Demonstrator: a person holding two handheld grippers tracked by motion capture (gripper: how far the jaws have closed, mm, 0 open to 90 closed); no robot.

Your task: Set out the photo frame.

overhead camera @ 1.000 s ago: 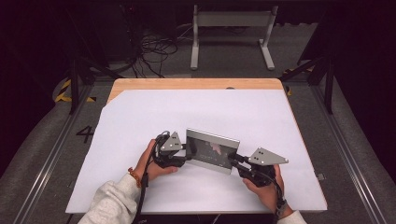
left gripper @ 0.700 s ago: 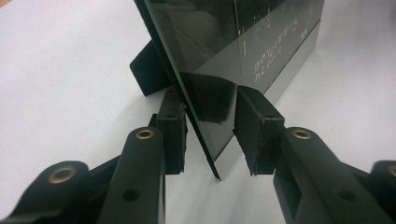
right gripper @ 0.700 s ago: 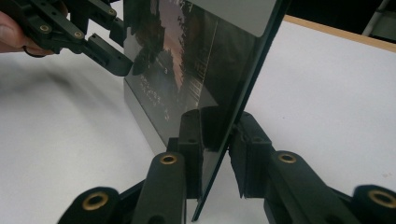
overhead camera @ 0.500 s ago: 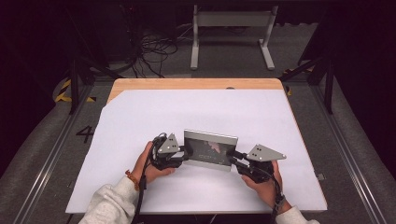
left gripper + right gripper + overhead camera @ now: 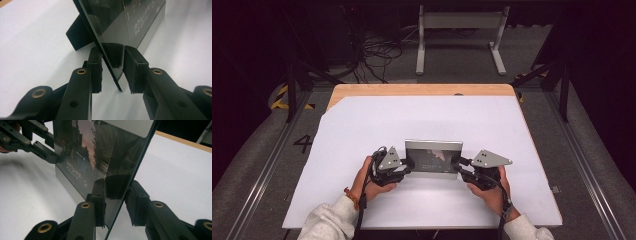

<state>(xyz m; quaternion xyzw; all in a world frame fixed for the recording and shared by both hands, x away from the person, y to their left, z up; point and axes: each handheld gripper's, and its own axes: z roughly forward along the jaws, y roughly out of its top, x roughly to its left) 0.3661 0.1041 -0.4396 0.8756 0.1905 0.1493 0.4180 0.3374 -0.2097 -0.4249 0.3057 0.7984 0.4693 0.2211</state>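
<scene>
Black rubber-padded jaws of the left gripper straddle the left edge of the glossy dark glass-fronted picture frame, gapped on one side, not clamping. The right gripper likewise brackets the right edge loosely. The frame stands near the front of the white table sheet. Best close both evenly, keeping it upright on its rear black stand.

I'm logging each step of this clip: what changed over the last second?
The picture frame was drawn a little toward the person and stood more upright, and both hands came back with it. The left gripper and right gripper stay at its two side edges, jaws straddling the glass with a gap showing, not clamped. The frame's back stand rests on the white table.
</scene>
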